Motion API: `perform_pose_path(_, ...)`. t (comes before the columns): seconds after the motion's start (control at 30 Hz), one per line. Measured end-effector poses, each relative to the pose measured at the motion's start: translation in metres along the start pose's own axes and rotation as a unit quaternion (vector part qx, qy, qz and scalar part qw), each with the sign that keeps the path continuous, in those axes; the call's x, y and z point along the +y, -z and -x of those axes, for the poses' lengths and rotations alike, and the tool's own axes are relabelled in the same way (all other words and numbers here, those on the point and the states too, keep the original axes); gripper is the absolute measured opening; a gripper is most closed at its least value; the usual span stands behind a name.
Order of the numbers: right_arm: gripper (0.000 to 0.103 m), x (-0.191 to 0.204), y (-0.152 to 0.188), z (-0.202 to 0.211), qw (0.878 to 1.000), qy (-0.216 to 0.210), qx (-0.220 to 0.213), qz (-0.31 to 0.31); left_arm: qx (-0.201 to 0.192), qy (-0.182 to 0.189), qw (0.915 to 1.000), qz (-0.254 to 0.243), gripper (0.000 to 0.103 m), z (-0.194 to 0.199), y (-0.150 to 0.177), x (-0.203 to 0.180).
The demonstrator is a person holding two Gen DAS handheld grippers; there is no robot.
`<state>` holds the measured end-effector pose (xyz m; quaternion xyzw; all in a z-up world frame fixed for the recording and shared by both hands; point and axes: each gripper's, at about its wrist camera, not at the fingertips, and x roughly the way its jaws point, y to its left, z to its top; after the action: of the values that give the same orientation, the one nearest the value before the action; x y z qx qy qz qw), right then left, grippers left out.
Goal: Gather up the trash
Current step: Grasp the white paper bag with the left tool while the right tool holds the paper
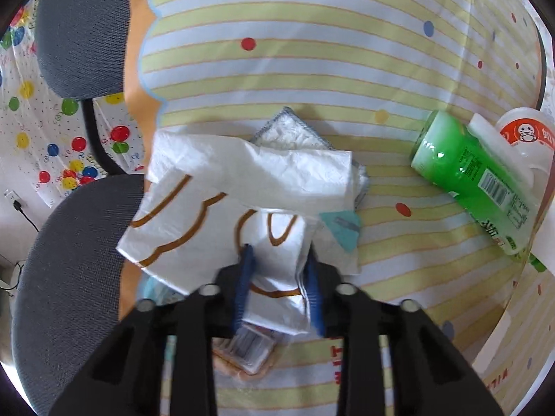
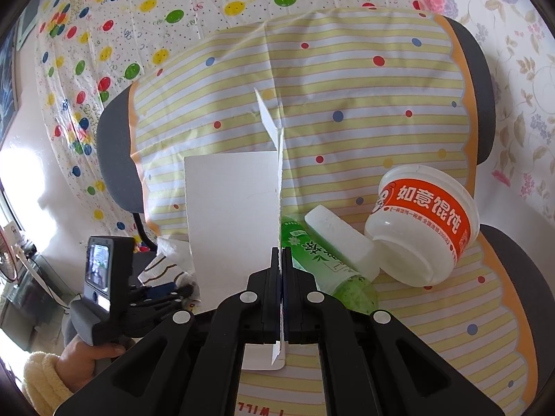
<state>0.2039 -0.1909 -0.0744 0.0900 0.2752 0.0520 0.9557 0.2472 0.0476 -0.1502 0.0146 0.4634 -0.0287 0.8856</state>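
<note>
In the left wrist view my left gripper (image 1: 280,277) is shut on a crumpled white paper wrapper (image 1: 222,187) with brown lines, its blue pads (image 1: 245,277) pinching a fold of it above the striped tablecloth (image 1: 312,52). Under the wrapper lie a white cloth with a blue edge (image 1: 288,131) and a teal scrap (image 1: 341,228). A small printed packet (image 1: 248,350) lies beneath the fingers. My right gripper (image 2: 281,256) is shut on the edge of a white cardboard sheet (image 2: 232,208) that stands upright. The left gripper (image 2: 166,291) also shows at the lower left of the right wrist view.
A green bottle (image 2: 312,253) lies on its side beside a white foam block (image 2: 341,239) and a tipped orange-and-white food cup (image 2: 426,228). Grey chairs (image 1: 79,27) stand at the table's edge. A hand in a yellow sleeve (image 2: 45,381) holds the left gripper.
</note>
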Motion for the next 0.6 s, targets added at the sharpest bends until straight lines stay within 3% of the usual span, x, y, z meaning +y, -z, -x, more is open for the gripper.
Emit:
perform_pose_path(0.07, 0.001, -0.001, 0.0, 0.0, 1.0, -0.001, 0.0, -0.003, -0.005, -0.005, 1.0, -0.002, 0.005, 0.003, 0.002, 0.002)
perform_pose_path(0.2, 0.001, -0.001, -0.003, 0.011, 1.0, -0.011, -0.01, -0.013, -0.047, 0.016, 0.9985, 0.022, 0.003, 0.03, 0.002, 0.016)
perform_pose_path(0.37, 0.001, 0.0, -0.012, 0.048, 0.999, -0.025, -0.044, -0.019, -0.127, 0.06, 0.9894, 0.037, 0.003, 0.108, 0.003, 0.023)
perform_pose_path(0.5, 0.001, -0.004, -0.01, 0.084, 0.998, -0.019, -0.063, -0.018, -0.153, 0.081, 0.9845, 0.026, 0.003, 0.165, 0.016, -0.001)
perform_pose_path(0.6, 0.001, -0.015, 0.002, 0.11, 0.998, -0.005, -0.068, -0.018, -0.171, 0.109, 0.9792, -0.008, 0.003, 0.194, 0.041, -0.033)
